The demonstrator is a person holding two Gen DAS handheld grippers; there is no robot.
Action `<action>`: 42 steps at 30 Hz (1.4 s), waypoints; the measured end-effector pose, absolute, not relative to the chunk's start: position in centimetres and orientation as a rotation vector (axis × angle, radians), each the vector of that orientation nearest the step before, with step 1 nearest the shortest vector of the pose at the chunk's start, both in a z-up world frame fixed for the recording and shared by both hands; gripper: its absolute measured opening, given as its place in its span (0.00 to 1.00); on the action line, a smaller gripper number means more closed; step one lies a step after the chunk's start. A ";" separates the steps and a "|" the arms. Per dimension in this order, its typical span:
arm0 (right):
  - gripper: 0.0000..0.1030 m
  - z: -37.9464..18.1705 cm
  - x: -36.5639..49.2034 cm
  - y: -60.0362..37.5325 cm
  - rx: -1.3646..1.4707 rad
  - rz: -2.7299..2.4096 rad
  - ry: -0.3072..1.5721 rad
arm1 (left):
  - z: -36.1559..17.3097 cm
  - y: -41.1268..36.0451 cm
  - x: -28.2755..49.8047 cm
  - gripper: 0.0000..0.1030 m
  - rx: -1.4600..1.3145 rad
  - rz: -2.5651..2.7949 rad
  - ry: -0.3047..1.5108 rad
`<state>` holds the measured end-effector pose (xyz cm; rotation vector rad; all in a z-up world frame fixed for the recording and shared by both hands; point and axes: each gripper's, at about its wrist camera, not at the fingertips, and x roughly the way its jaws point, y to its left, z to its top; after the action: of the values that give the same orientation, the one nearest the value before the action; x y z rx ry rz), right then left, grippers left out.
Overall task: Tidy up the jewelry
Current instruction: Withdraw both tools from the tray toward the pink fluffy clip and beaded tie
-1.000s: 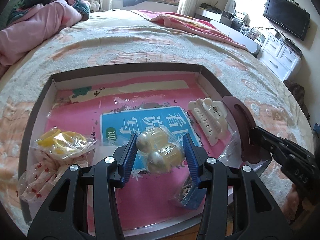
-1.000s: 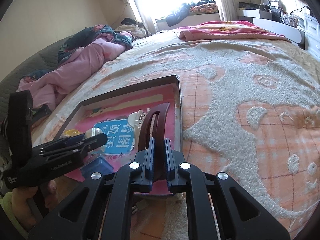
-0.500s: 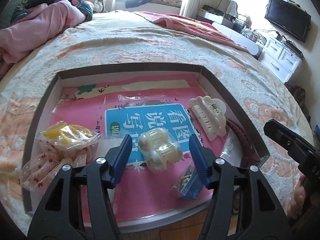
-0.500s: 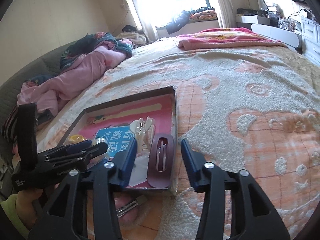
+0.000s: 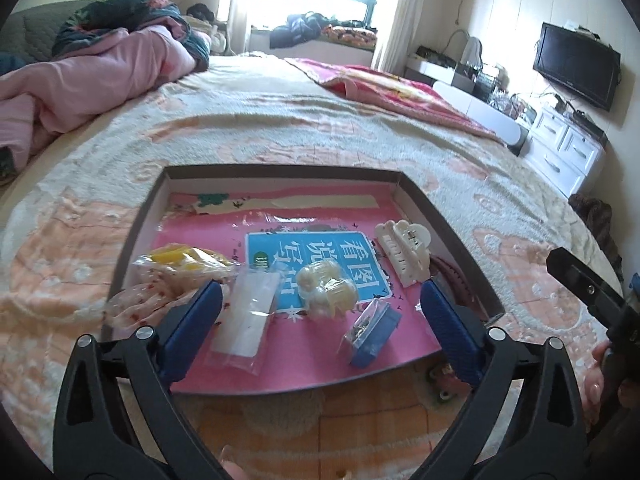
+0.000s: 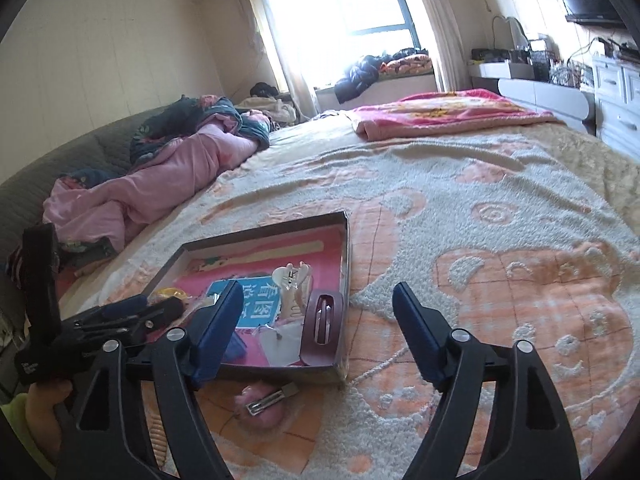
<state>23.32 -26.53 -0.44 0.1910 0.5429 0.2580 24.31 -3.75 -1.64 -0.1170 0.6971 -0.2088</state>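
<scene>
Seen from the left wrist camera, the left gripper [image 5: 320, 312] hangs over the near half of a shallow dark-walled cardboard box lid [image 5: 436, 216] lying on a bed covered by a cream and peach patterned blanket [image 5: 280, 120]; its blue-padded jaws are spreading wide and pinch nothing. Between them, on the pink printed floor of the lid, lie a clear bag of pale yellow round hair clips [image 5: 328, 290], a flat clear plastic sleeve [image 5: 250, 316] to its left, and a small blue card of pins in a clear wrapper [image 5: 374, 330] to its right. Farther left sit a crumpled clear bag with yellow pieces [image 5: 180, 260] and, just below it, a bag with red-dotted fabric [image 5: 136, 304]. A cream plastic claw clip [image 5: 404, 254] rests toward the lid's right wall, with a maroon oval barrette [image 5: 450, 276] just beside it, partly hidden by the right jaw. At the right edge the other tool's black arm shows, with fingers [image 5: 596, 380] wrapped on its handle. From the right wrist camera, the right gripper [image 6: 320, 328] is held above the lid's near right corner, its jaws likewise opening with nothing pressed between them; the maroon barrette [image 6: 322, 326] lies flat inside the lid against its right wall [image 6: 346, 248], next to the cream claw clip [image 6: 292, 280]. On the blanket in front of the lid rests a pink hair clip with a metal clasp [image 6: 264, 404]. The left gripper [image 6: 132, 316] reaches in from the left.
</scene>
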 end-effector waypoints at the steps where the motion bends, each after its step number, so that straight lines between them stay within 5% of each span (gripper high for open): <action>1: 0.80 -0.2 22.9 -26.6 0.187 0.254 0.531 | -1.4 -3.6 23.9 0.89 -0.117 -0.204 0.689; 22: 0.83 1.6 18.4 -23.9 0.076 0.302 0.456 | -0.4 -2.1 16.9 0.89 -0.045 -0.173 0.611; 42: 0.83 -2.3 18.8 -22.1 -0.009 0.355 0.597 | -4.4 -2.2 13.3 0.89 -0.031 -0.249 0.731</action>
<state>18.81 -22.07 -2.26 -0.0090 0.5968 0.3550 13.35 -2.19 -4.35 -0.0315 0.7314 -0.2491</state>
